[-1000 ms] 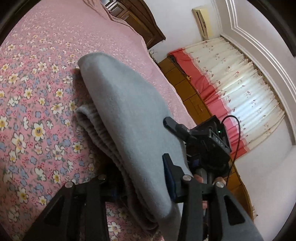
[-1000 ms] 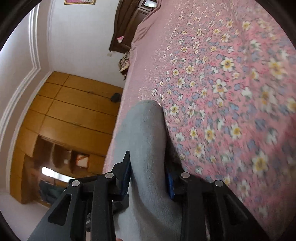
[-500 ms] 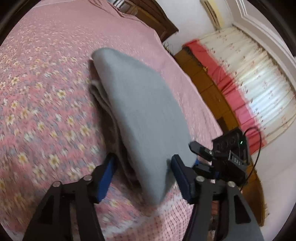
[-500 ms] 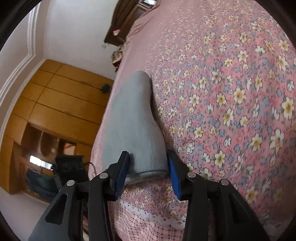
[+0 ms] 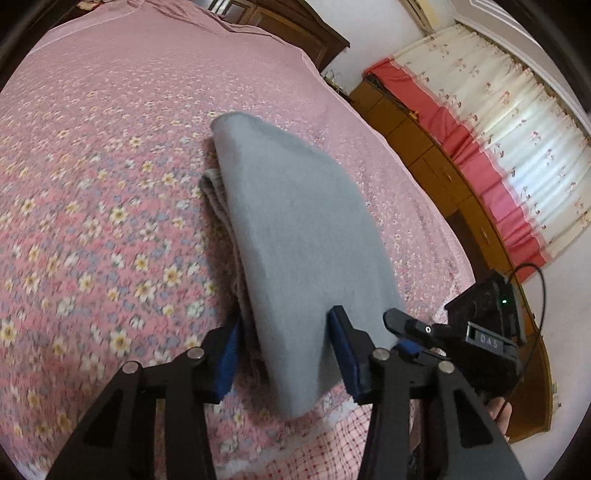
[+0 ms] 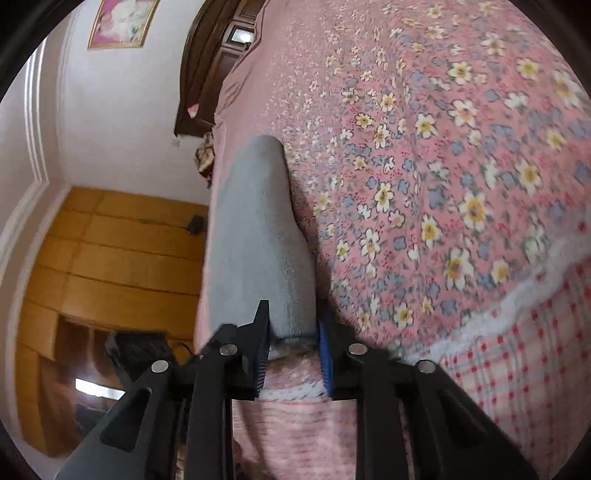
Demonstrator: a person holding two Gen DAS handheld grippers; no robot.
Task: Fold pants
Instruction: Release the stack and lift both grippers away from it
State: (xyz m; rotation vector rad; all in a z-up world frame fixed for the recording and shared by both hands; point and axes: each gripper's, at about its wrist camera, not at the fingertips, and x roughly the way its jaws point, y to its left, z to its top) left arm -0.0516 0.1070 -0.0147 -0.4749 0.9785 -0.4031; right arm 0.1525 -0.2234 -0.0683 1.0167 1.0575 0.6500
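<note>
bed (image 5: 110, 206): pink flowery cover, fills everything left of and ahead of the left tongs. Same cover runs off to the right of the right tongs, with a checked pink skirt along the near edge below them.

pants (image 5: 295, 236): grey, folded into a long narrow stack, lying on the bed close to its near edge. The stack stretches straight away from both tongs, near end sitting between the fingers, far end rounded. You can see a ribbed lighter layer poking out on the left under the top layer.

left tongs (image 5: 286, 354): blue pads either side of the pants' near end, jaws closing in right now. Left pad looks like it's just at the cloth edge, right pad is against the top layer, but honestly can't say it's pinching yet, looks loose to me.

right tongs (image 6: 291, 350): clenched on the near end of the pants, both pads pressed into the grey cloth from the sides. In the left view it pokes in just to the right of the left tongs, tip touching the pants' corner, with a hand (image 5: 498, 410) under it.

cabinets (image 5: 424, 147): orange wood, past the bed's right side.

curtain (image 5: 509, 129): cream with a red band, far right of the left tongs.

picture (image 6: 123, 22): pink, on the wall up left of the right tongs.
</note>
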